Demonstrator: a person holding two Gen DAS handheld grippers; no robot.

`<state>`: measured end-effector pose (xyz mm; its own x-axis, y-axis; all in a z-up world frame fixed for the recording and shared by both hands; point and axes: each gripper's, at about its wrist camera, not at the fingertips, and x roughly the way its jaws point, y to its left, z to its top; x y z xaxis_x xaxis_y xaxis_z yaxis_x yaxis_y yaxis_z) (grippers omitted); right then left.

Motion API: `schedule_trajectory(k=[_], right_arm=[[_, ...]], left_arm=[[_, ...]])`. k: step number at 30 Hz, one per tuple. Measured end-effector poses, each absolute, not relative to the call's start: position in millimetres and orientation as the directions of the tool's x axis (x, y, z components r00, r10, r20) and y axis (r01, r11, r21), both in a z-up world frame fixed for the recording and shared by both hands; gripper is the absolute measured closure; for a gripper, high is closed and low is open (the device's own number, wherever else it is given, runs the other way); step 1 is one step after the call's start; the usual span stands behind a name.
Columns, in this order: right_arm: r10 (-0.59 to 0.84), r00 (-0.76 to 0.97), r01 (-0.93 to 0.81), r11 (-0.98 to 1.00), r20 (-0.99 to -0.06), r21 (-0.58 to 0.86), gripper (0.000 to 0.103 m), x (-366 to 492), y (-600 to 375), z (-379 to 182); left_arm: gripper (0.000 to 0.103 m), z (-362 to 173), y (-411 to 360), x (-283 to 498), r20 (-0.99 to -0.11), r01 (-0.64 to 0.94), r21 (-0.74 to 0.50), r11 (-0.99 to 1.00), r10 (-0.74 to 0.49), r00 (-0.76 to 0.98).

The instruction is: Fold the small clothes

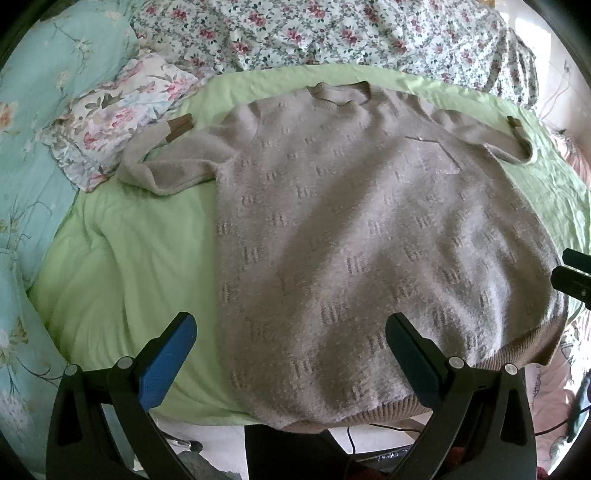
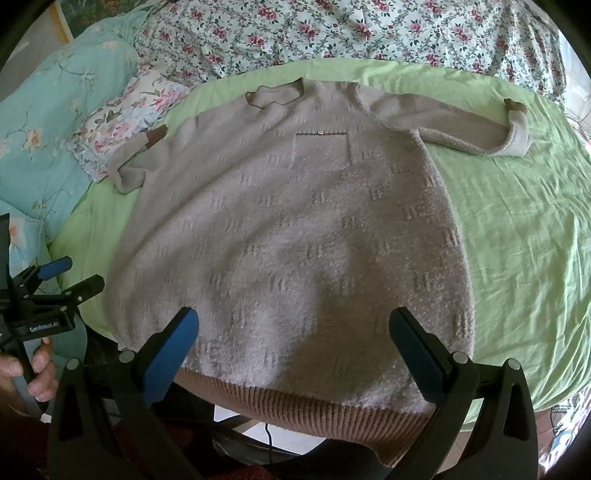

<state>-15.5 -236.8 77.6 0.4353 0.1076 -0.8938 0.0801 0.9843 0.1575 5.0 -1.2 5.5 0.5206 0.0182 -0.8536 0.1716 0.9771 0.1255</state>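
The sweater (image 2: 288, 236) lies lengthwise away from both grippers, hem nearest; the right gripper (image 2: 293, 350) and left gripper (image 1: 291, 354) hover wide open, empty.

So that's one sweater (image 2: 295, 229) on one green sheet (image 2: 517, 229), two grippers (image 1: 291, 339) (image 2: 293, 332), one floral pillow (image 1: 122, 114), two quilts (image 1: 332, 33) (image 1: 55, 74).

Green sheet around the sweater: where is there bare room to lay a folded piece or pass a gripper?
Widest bare green sheet lies right of the sweater, below its right sleeve. A second patch sits left of the body, below the left sleeve. The floral pillow and floral quilt crowd the far side.
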Motion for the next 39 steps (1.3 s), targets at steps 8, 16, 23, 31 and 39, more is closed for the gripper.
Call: schedule_trajectory(k=[8,16,23,31,39], right_arm=[[0.101,0.467,0.074,0.986,-0.879,0.152,0.000,-15,-239,79],[0.064,0.387,0.098,0.989,-0.920,0.110,0.000,-10,-243,76],[0.141,0.432,0.106,0.973,-0.891,0.206,0.000,-7,-248,73],[0.123,0.471,0.132,0.969,-0.874,0.208,0.000,0,-268,72],[0.033,0.497,0.194,0.970,-0.867,0.148,0.006,32,-324,78]], left_arm=[[0.001,5,-3,6,-0.848,0.172,0.116,0.978,0.008,0.530],[0.001,1,-5,12,-0.850,0.180,0.091,0.979,-0.018,0.526],[0.001,-3,-6,20,-0.856,0.185,0.066,0.981,-0.040,0.515],[0.001,-2,-8,36,-0.861,0.179,0.036,0.983,-0.060,0.505],[0.001,4,-12,67,-0.827,0.146,0.094,0.985,-0.004,0.562]])
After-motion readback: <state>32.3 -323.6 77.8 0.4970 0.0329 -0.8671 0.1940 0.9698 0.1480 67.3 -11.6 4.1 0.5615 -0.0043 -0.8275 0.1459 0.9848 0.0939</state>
